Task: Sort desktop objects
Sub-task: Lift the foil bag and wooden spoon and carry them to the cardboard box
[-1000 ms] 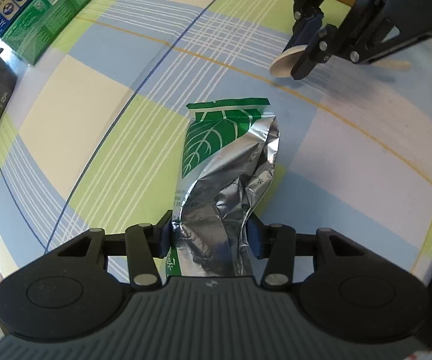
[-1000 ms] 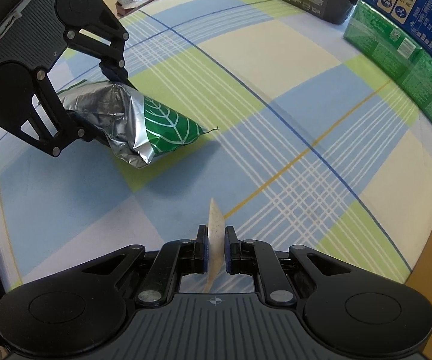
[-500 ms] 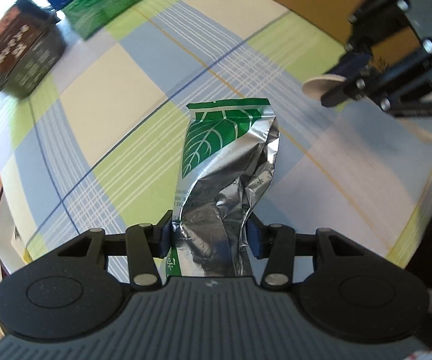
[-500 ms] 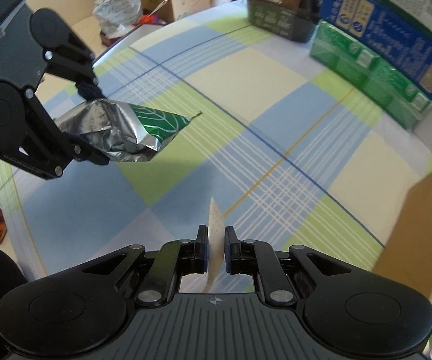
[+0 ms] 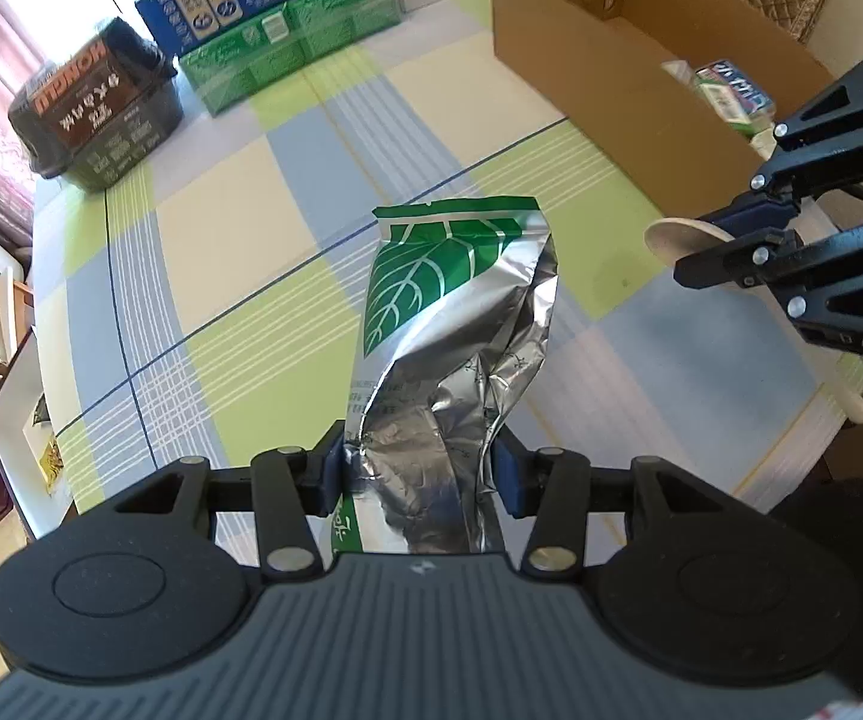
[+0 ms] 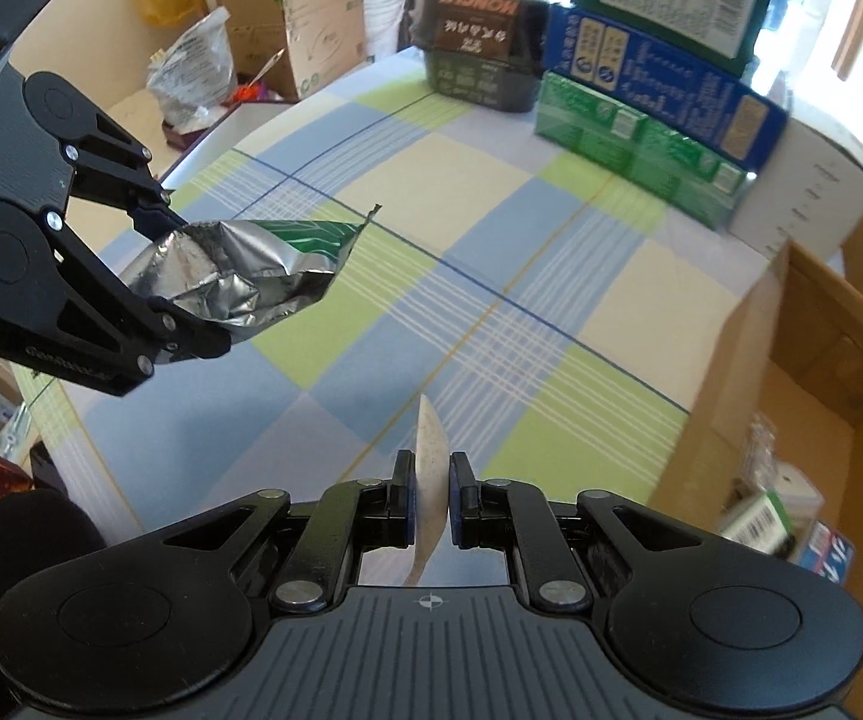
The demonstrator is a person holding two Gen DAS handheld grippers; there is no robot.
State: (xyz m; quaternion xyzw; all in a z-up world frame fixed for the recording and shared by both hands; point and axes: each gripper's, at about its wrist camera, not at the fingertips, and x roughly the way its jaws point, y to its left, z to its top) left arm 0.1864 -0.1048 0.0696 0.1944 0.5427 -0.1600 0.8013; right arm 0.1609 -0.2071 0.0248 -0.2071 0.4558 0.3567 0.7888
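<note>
Two grippers hung above the checked tablecloth (image 5: 239, 192), each with something pinched between its fingers. From the left wrist camera, the left gripper (image 5: 418, 474) was clamped on the crumpled lower end of a silver foil pouch (image 5: 455, 324) printed with a green leaf, which stuck out forward and clear of the cloth. To its right the right gripper (image 5: 725, 240) held a pale wooden spoon (image 5: 680, 235) by the bowl end, near the open cardboard box (image 5: 599, 42), where a few small packets lay inside. At the far edge of the table sat a dark container (image 5: 101, 114) with a brown label, beside stacked blue and green cartons (image 5: 269, 18). From the right wrist camera, the right gripper (image 6: 431, 501) was shut on the wooden spoon (image 6: 431, 468), its bowl standing edge-on between the pads. Up to the left, the left gripper (image 6: 182, 282) gripped the foil pouch (image 6: 251, 276), held roughly level above the cloth (image 6: 551, 228) and well apart from the spoon. Farther back stood the dark container (image 6: 479, 42) and the cartons (image 6: 659, 90), with a white box (image 6: 809, 186) next to them, and the cardboard box (image 6: 803, 396) sat at the right edge.
</note>
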